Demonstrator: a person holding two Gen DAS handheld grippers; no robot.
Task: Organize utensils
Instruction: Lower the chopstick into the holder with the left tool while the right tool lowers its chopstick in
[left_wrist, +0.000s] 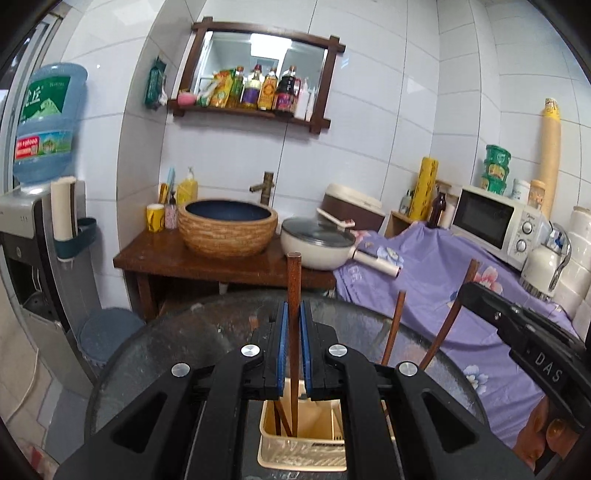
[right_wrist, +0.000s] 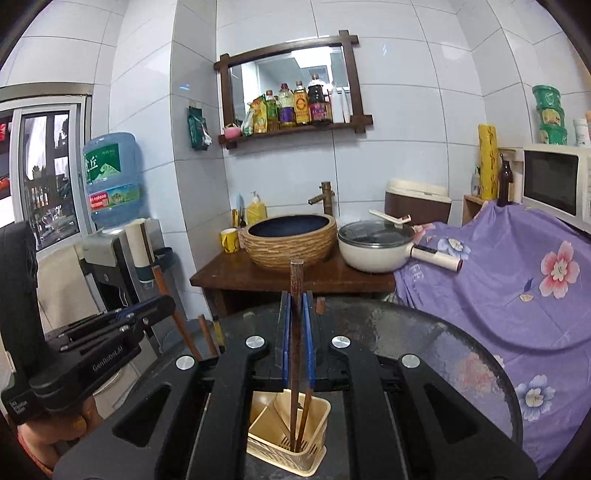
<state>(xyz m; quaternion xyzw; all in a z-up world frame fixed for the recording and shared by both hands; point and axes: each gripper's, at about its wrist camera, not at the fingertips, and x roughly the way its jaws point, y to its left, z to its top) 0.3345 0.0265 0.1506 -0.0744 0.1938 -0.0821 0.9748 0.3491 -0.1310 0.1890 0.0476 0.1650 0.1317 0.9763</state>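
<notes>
The left gripper (left_wrist: 294, 314) has its blue pads (left_wrist: 282, 343) drawn in almost to touching, pinching a dark wooden chopstick (left_wrist: 294, 295) that stands upright between them. Its square top rises above the fingertips and its lower end reaches down into a cream plastic utensil holder (left_wrist: 303, 448) directly below, where another brown stick leans in the same compartment.

The right gripper (right_wrist: 296, 317) is closed the same way, with its blue pads (right_wrist: 285, 339) tight on a second upright chopstick (right_wrist: 296, 291). The tip of that one goes down into the holder (right_wrist: 288, 439), next to a lighter brown stick slanting against it. In the right wrist view the holder has a slotted front wall and an inner divider; both sticks sit in the right-hand section.

The holder stands on a round dark glass table (left_wrist: 207, 332), close to the near edge. In the left wrist view two more brown sticks (left_wrist: 393, 325) angle up beside the right gripper's black body (left_wrist: 524, 332) at the right; what they rest in is hidden.

Beyond the table is a wooden washstand (left_wrist: 162, 258) with a woven-look basin (left_wrist: 227, 229), a white lidded pan (left_wrist: 317, 240) and a yellow mug (left_wrist: 155, 217). A purple floral cloth (left_wrist: 443, 266) covers the counter on the right, which carries a white microwave (left_wrist: 495, 225). A water dispenser with a blue bottle (left_wrist: 48, 125) stands on the left
</notes>
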